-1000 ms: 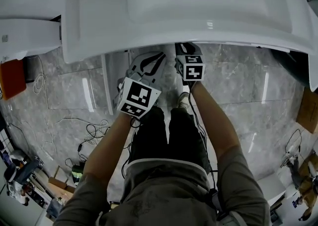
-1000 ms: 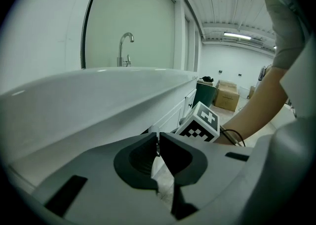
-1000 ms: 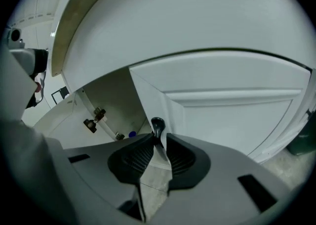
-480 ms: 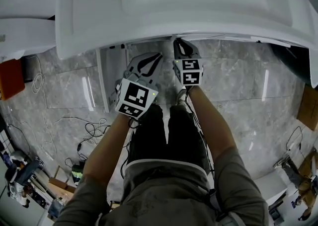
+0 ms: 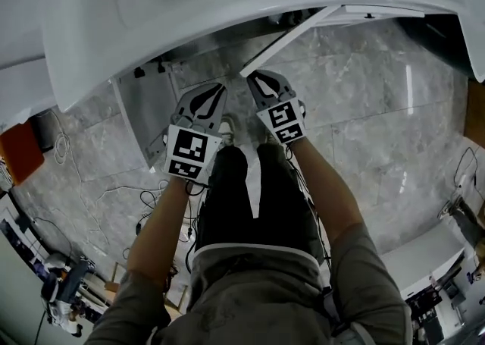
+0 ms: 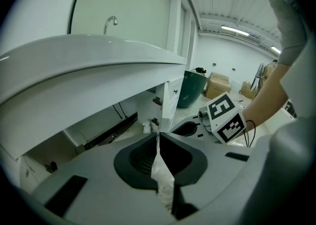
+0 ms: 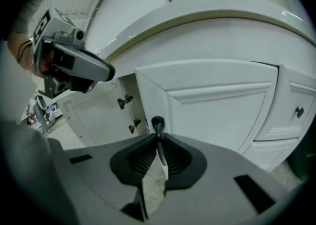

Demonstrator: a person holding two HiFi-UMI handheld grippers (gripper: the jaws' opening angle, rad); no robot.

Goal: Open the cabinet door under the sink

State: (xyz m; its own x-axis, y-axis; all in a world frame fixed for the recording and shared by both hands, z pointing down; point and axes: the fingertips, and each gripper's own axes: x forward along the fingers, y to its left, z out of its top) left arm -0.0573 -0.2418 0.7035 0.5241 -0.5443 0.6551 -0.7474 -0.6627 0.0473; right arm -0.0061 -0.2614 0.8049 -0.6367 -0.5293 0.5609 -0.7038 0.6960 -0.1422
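The white sink [image 5: 189, 2] overhangs a white cabinet whose two doors both stand open. In the head view the left door [image 5: 148, 112] is swung wide, and the right door [image 5: 292, 35] shows edge-on, angled out toward me. My right gripper [image 5: 255, 76] meets that door's free end. The right gripper view shows the right gripper [image 7: 158, 132] shut on the dark knob [image 7: 157, 121] of the panelled right door [image 7: 217, 100]. Beyond it the left door [image 7: 94, 115] shows its hinges. My left gripper [image 5: 214, 87] hangs between the doors. In its own view the left gripper [image 6: 158, 135] is shut and holds nothing.
Loose cables [image 5: 144, 214] lie on the marble floor to my left, near an orange object [image 5: 23, 146]. A narrow cabinet front with a small knob [image 7: 297, 112] stands right of the door. A green bin [image 6: 192, 88] and cardboard boxes [image 6: 217, 84] stand farther off.
The right door has swung from closed to open as my right gripper drew back toward me. The left gripper also drew back slightly. The left door stayed open.
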